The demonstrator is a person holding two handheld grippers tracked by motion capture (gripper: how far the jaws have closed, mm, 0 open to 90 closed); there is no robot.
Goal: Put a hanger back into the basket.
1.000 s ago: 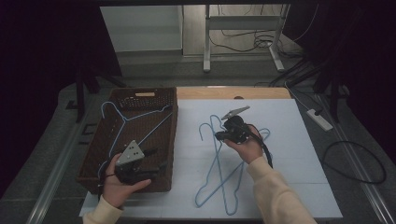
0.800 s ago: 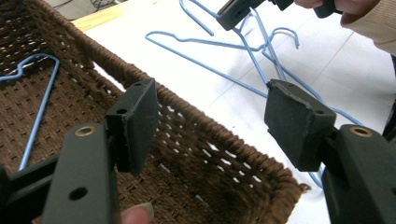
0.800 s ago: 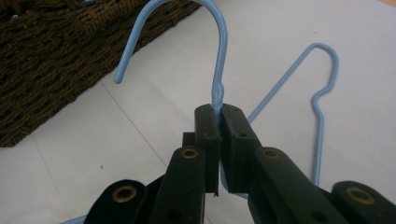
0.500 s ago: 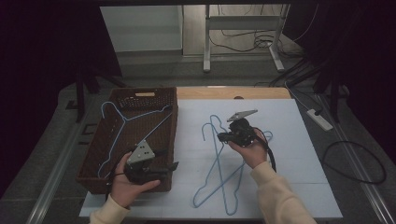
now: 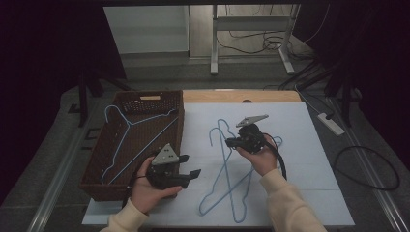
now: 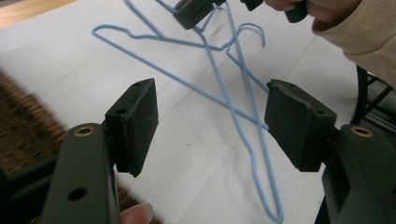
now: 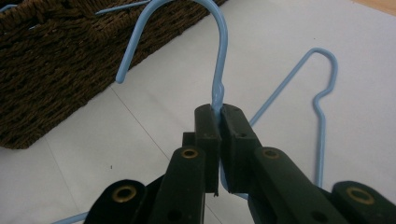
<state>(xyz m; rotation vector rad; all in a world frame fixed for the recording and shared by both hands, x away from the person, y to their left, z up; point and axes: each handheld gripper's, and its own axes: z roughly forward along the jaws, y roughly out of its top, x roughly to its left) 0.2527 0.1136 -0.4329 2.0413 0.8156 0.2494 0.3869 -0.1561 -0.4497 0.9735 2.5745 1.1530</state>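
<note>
Right tool (image 5: 231, 143) is clamped on the twisted neck of a thin light-blue wire hanger (image 7: 217, 60), which lies crossed over a second blue wire hanger (image 5: 227, 193) on the white counter (image 5: 300, 145), toward 5 o'clock of the dark brown woven wicker basket (image 5: 179, 104). Left tool (image 5: 192, 174) hovers at 6 o'clock with its jaws wide and nothing between them. To separate the pair cleanly, the held hanger is probably best lifted by its neck while the free tool pins the other. The wire is smooth, springy and slippery; the basket's weave is rough, and a third blue hanger (image 5: 126, 126) rests inside.
</note>
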